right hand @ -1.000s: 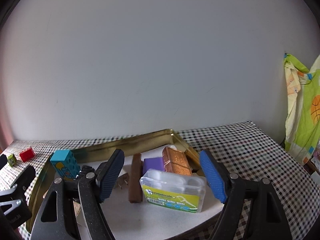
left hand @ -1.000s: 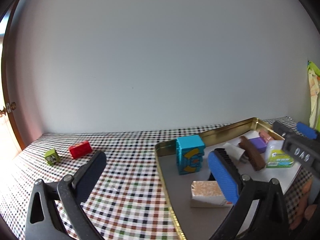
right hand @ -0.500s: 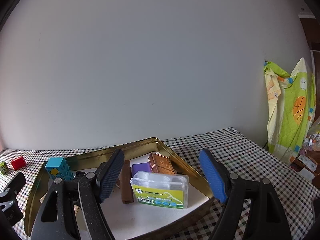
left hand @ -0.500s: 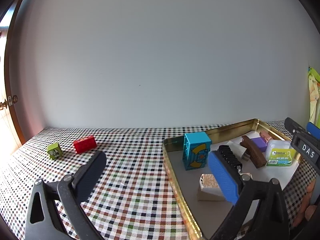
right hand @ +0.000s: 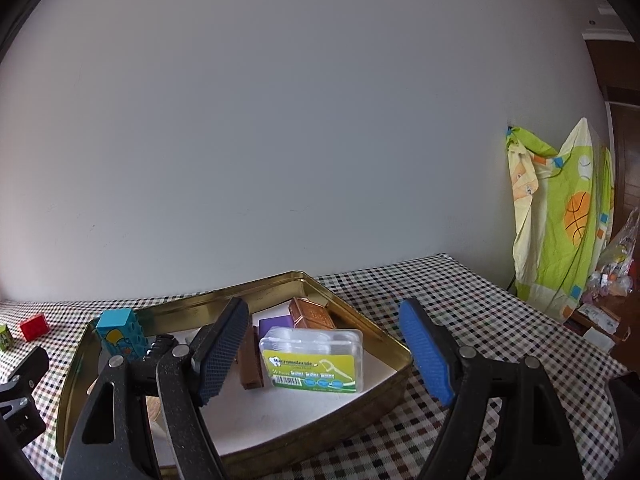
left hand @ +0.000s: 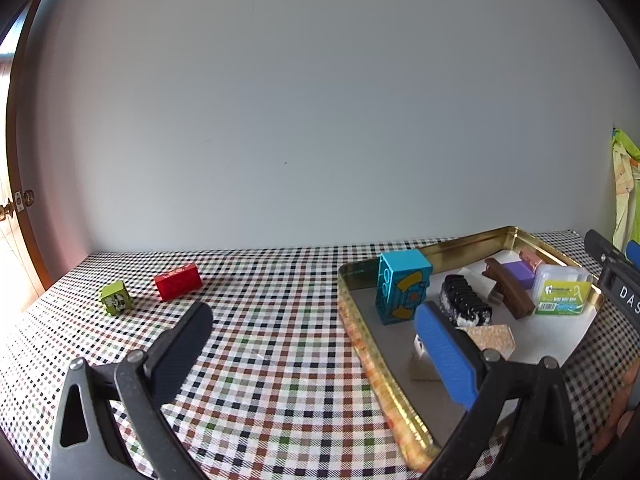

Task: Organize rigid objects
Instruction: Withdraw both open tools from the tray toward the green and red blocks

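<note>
Checked cloth covers the counter (left hand: pixel 260 344), which meets a plain pale wall (left hand: pixel 320 120) at the far edge. A gold tray (right hand: pixel 360 322) sits on it holding a blue block (left hand: pixel 402 286), a floss box (right hand: pixel 314 360) and a brown comb (left hand: pixel 510 290). Far left lie a red brick (left hand: pixel 178 281) and green cube (left hand: pixel 116 298). Left gripper (left hand: pixel 316 350) and right gripper (right hand: pixel 322 354): jaws wide apart, holding nothing. A bright cloth (right hand: pixel 560 216) hangs right.

Open checked cloth (left hand: pixel 272 344) between red brick (left hand: pixel 178 281) and crowded gold tray (left hand: pixel 374 364).
</note>
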Available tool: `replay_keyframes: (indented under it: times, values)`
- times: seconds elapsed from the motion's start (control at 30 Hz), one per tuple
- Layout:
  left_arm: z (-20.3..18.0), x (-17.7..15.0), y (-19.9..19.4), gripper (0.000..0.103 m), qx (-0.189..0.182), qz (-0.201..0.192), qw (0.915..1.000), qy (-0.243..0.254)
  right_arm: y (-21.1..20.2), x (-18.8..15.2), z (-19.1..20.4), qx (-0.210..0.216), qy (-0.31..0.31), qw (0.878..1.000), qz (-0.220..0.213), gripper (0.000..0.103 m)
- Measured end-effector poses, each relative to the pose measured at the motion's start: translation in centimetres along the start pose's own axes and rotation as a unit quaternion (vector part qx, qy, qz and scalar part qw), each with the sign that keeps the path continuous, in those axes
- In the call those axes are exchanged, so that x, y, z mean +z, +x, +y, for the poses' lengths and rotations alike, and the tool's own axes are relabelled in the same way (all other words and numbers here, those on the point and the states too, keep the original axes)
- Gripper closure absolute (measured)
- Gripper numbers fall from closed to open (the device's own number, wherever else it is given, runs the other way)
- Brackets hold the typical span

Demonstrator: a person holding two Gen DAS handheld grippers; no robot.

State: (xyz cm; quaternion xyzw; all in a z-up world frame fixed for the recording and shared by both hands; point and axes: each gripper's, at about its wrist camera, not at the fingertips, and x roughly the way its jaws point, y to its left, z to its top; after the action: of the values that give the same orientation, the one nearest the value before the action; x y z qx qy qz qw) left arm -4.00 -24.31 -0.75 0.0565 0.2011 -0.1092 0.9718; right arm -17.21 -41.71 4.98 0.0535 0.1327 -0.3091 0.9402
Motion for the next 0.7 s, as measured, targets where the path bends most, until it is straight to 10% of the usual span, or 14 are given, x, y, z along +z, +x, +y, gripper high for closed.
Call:
replay_keyframes:
  times: [0.7]
  values:
    - [4.8, -0.5, 0.2, 0.000, 0.021, 0.007, 0.9997, 0.011, -3.0, -1.1, 4.9, 0.007, -0.018, 1.000, 0.008, 0.023]
